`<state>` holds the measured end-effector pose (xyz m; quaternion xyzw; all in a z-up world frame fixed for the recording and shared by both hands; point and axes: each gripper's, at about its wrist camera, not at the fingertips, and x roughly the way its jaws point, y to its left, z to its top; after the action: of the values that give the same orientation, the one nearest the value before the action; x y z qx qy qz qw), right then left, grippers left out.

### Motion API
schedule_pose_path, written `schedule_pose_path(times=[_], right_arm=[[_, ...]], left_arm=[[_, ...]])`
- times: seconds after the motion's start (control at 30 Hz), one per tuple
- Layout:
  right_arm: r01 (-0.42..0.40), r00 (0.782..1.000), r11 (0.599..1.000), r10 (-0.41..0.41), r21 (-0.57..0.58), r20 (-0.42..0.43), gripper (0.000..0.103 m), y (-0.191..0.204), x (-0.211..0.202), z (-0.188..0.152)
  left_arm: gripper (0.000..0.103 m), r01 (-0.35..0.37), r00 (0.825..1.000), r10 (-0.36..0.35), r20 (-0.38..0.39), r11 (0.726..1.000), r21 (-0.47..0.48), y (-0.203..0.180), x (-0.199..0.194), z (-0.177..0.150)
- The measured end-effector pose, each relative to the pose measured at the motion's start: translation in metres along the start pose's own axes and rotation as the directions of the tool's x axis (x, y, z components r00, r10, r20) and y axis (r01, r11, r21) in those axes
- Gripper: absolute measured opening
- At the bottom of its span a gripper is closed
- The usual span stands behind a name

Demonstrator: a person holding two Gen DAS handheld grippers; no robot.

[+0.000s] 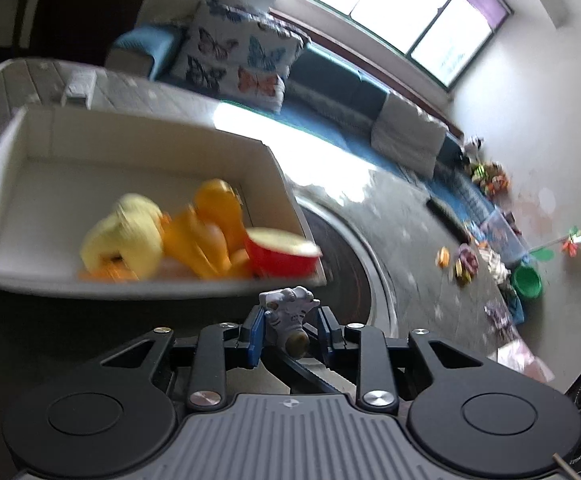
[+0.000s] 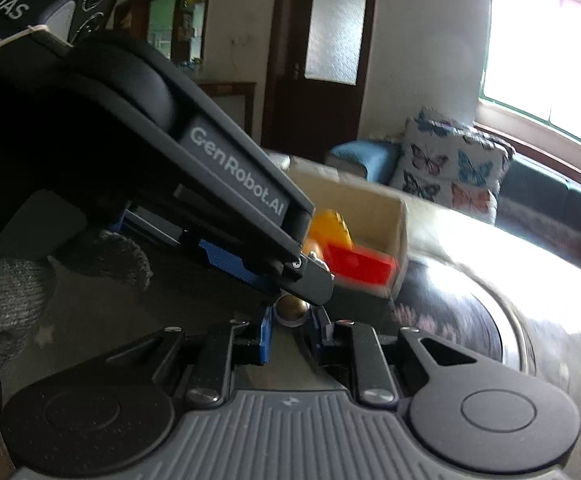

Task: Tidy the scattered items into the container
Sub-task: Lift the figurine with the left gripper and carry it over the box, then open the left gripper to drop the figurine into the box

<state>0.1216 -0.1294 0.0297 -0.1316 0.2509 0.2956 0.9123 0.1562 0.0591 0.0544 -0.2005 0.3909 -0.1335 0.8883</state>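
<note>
A white open box (image 1: pixel 138 284) stands on a dark glossy table; it holds a yellow plush duck (image 1: pixel 130 236), orange toys (image 1: pixel 210 232) and a red cup (image 1: pixel 282 256). My left gripper (image 1: pixel 288 320) is shut on a small grey-white figurine (image 1: pixel 288 312), held just in front of the box's near wall. In the right wrist view my right gripper (image 2: pixel 290 316) is shut on a small brass-coloured round object (image 2: pixel 290 308). The left gripper's body (image 2: pixel 210 184) crosses above it and hides much of the box (image 2: pixel 394 216).
A blue sofa (image 1: pixel 330 80) with a butterfly cushion (image 1: pixel 234 56) runs behind the table under a window. Several toys and a green bowl (image 1: pixel 526 280) lie scattered on the floor at the right. A gloved hand (image 2: pixel 6 300) shows at the left.
</note>
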Motion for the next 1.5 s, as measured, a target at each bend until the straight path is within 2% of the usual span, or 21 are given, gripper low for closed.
schedule_pose_path(times=[0.2,0.33,0.63,0.93,1.07,1.33,1.43,1.5], right_arm=[[-0.022,1.0,1.0,0.022,-0.013,0.022,0.018,0.002,0.03,0.029],[-0.046,0.999,0.999,0.046,0.0,0.007,0.018,0.001,0.054,0.037],[-0.073,0.997,0.996,0.074,0.043,-0.03,0.019,-0.007,0.08,0.037],[-0.061,0.998,0.997,0.062,0.05,-0.015,0.022,-0.007,0.077,0.037],[-0.055,0.998,0.997,0.056,0.053,-0.011,0.033,-0.006,0.07,0.035],[-0.054,0.998,0.997,0.055,0.061,-0.015,0.036,-0.003,0.049,0.021],[-0.054,0.998,0.996,0.056,0.077,-0.019,0.04,-0.002,0.041,0.016],[-0.051,0.998,0.995,0.054,0.089,-0.027,0.048,-0.001,0.037,0.011]], left_arm=[[0.03,-0.032,0.998,0.034,0.057,0.999,-0.034,0.019,-0.002,0.029],[0.03,-0.054,0.996,0.057,0.064,0.997,-0.056,0.034,0.004,0.043],[0.03,-0.089,0.995,0.093,0.041,0.992,-0.094,0.053,0.015,0.044],[0.033,-0.083,0.995,0.089,0.05,0.99,-0.116,0.058,0.004,0.037],[0.033,-0.086,0.994,0.092,0.055,0.99,-0.115,0.057,-0.003,0.034],[0.034,-0.1,0.992,0.107,0.074,0.991,-0.085,0.048,-0.021,0.022],[0.034,-0.115,0.99,0.119,0.075,0.991,-0.065,0.043,-0.026,0.014],[0.034,-0.122,0.989,0.126,0.077,0.991,-0.054,0.041,-0.029,0.008]])
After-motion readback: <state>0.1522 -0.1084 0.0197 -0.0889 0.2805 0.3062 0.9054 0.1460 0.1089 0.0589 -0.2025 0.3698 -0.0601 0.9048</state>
